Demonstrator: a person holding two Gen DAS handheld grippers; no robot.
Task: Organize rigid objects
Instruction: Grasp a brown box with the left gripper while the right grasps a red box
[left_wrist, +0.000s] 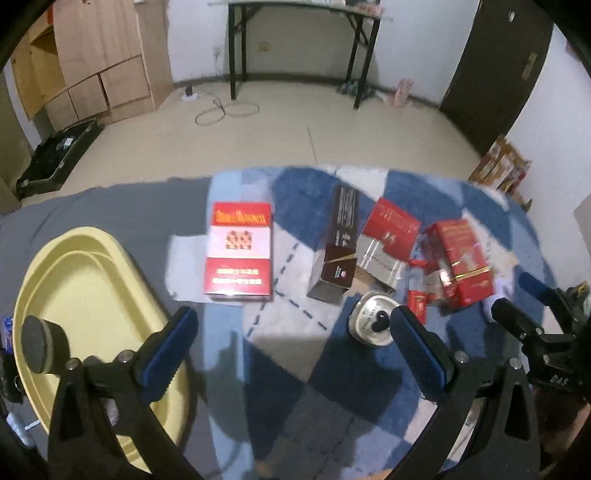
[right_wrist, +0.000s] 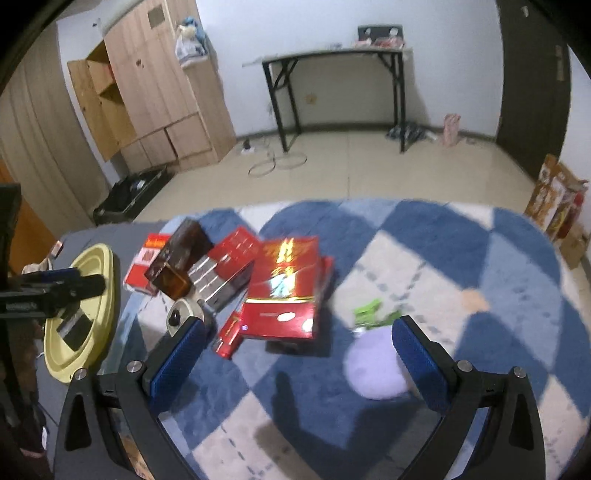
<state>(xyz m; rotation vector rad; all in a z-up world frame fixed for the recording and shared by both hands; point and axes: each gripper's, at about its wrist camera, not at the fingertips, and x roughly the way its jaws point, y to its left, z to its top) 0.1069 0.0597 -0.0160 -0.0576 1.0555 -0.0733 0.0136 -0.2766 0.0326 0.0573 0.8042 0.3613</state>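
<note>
Both grippers hang wide open and empty over the rug, the left gripper (left_wrist: 291, 347) nearer the red-and-white box (left_wrist: 238, 251), which lies flat dead ahead, long axis pointing away, yellow tray (left_wrist: 74, 288) at its left.

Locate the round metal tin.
In the left wrist view the round metal tin sits on the blue-and-white rug, just before the dark brown box, beside the left gripper's right finger.

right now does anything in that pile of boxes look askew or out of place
Yes. The dark brown box leans tilted against the red and silver box rather than lying flat, and a metal can lies tipped on its side beside them. The red and white box lies flat, apart.
</note>
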